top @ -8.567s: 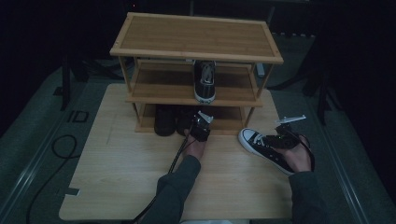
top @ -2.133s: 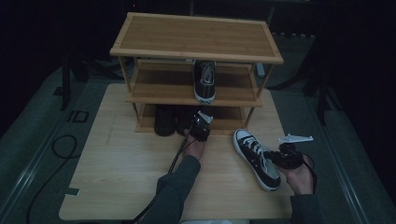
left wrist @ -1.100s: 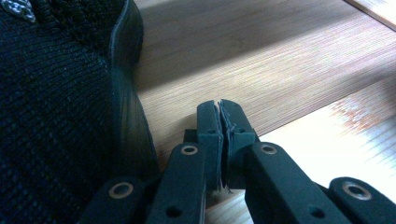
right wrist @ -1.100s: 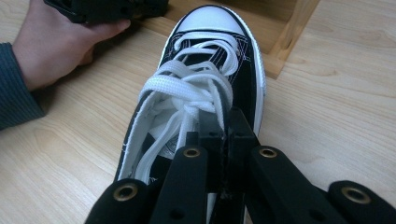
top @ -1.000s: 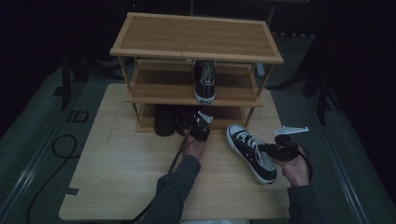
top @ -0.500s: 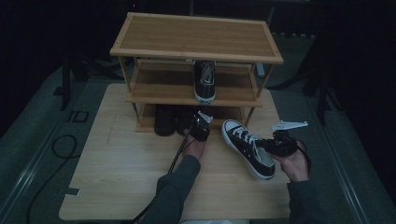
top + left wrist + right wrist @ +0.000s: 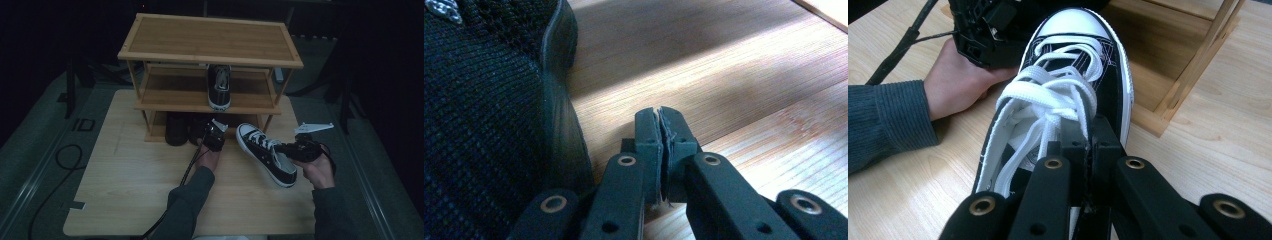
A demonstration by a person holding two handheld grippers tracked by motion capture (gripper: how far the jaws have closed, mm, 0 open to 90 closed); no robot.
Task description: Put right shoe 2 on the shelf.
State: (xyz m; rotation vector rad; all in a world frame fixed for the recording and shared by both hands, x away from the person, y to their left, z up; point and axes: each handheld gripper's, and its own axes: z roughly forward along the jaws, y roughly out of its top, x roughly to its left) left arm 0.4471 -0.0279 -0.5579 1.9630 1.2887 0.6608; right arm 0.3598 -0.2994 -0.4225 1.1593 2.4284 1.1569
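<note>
I'm holding the black-and-white sneaker (image 7: 266, 153) in my right tongs (image 7: 289, 148) near the table's (image 7: 120, 190) right edge; the bamboo shoe rack (image 7: 210, 46) is standing ahead, and my closed, empty left tongs (image 7: 659, 131) are resting beside a black knit shoe (image 7: 479, 115).

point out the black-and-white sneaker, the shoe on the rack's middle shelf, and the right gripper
black-and-white sneaker (image 7: 266, 156), high view, on its laces.
shoe on the middle shelf (image 7: 219, 88), high view, on its upper.
right gripper (image 7: 1089, 131), right gripper view, between its closed fingertips at the sneaker's collar.

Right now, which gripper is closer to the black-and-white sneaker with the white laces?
The right. The right gripper is shut on the sneaker near its heel opening. The left gripper sits apart, to the left of its white toe, by the dark shoes under the rack.
</note>
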